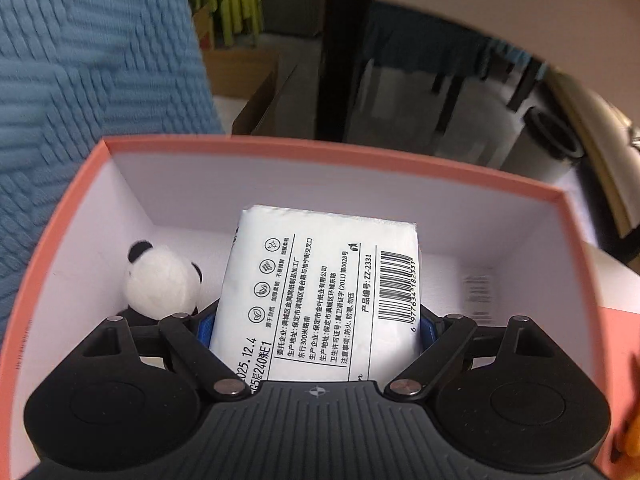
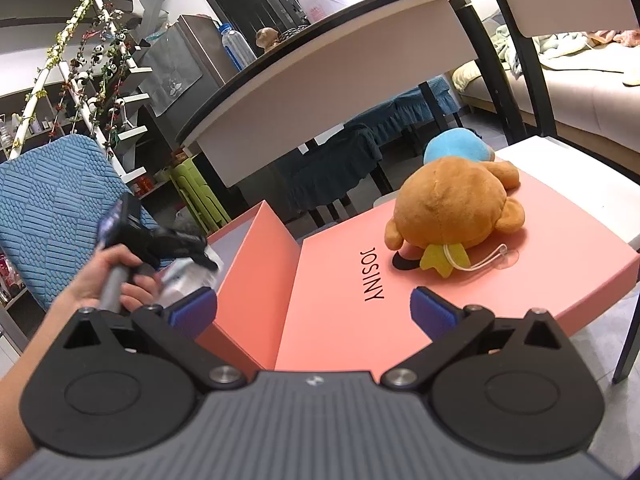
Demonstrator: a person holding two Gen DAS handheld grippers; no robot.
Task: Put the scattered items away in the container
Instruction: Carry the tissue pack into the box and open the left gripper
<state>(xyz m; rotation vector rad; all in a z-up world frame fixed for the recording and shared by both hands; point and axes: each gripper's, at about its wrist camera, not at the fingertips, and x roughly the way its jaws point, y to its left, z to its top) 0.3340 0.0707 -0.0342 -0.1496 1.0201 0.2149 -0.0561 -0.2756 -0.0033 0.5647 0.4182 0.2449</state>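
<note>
My left gripper (image 1: pixel 318 326) is shut on a white tissue pack (image 1: pixel 320 300) with black print and a barcode, held inside the pink box (image 1: pixel 280 156) with white inner walls. A small panda plush (image 1: pixel 160 278) lies in the box at the left, beside the pack. In the right wrist view my right gripper (image 2: pixel 314 306) is open with nothing between its blue pads (image 2: pixel 434 312), above the pink lid (image 2: pixel 360 280) marked JOSINY. An orange plush (image 2: pixel 452 208) lies on the lid, a blue plush (image 2: pixel 456 148) behind it. The left gripper (image 2: pixel 160 244), held by a hand (image 2: pixel 108 276), is over the box (image 2: pixel 256 256).
A chair with a blue textured cover (image 2: pixel 52 200) stands left of the box. A table (image 2: pixel 320 60) with dark legs rises behind it. A white chair seat (image 2: pixel 560 168) carries the lid. A black bin (image 1: pixel 552 136) stands at the far right.
</note>
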